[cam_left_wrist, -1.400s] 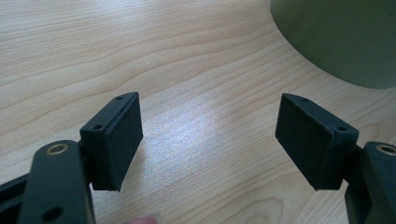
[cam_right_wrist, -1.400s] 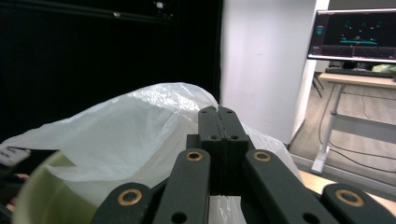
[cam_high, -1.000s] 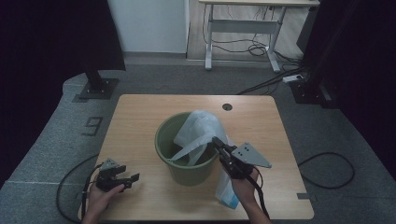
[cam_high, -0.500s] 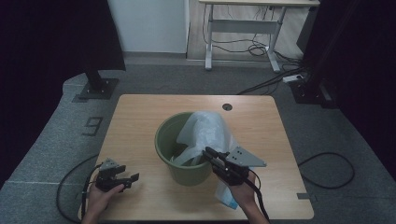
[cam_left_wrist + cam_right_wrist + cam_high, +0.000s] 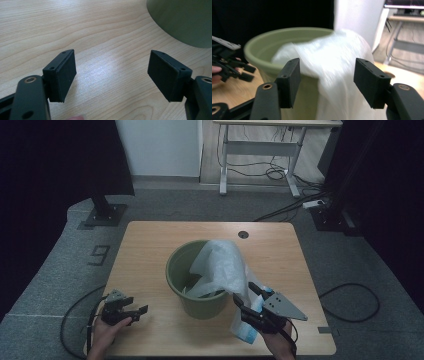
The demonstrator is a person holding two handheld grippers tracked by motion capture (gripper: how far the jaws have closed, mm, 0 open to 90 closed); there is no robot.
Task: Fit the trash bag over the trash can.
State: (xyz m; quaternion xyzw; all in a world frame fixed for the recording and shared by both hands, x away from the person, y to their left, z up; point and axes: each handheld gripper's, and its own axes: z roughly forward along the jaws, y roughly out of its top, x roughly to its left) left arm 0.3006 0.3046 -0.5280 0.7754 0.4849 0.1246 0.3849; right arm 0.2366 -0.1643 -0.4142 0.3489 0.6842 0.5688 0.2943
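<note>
Green bucket [image 5: 200,285] is standing at the centre of the high view on the wooden table [image 5: 150,245]. A white plastic bag [image 5: 220,267] is sitting half in it: the upper part is bunched over the rim on the bucket's right side, the rest is trailing down the outer wall toward the lower right of the frame and onto the tabletop.

Right gripper [image 5: 248,301] is sitting at lower centre-right, just beside the hanging part of the bag. Its jaws have just been opening and are now standing wide. In the right gripper view the bag [image 5: 337,75] is lying in the gap ahead of the pads, but neither is pressing on it, so nothing is held.

Left gripper [image 5: 135,312] is resting at lower left, well apart from the bucket, jaws wide and holding nothing. Its own view is showing bare wood between the pads and the bucket wall [image 5: 185,22] at upper right.

Key relation: the bag's long axis is running from the bucket mouth down toward the lower right, straight at the right gripper. Judgement: the right hand is the nearer one for any re-grip, and the bag is lying directly ahead of its fingers.
</note>
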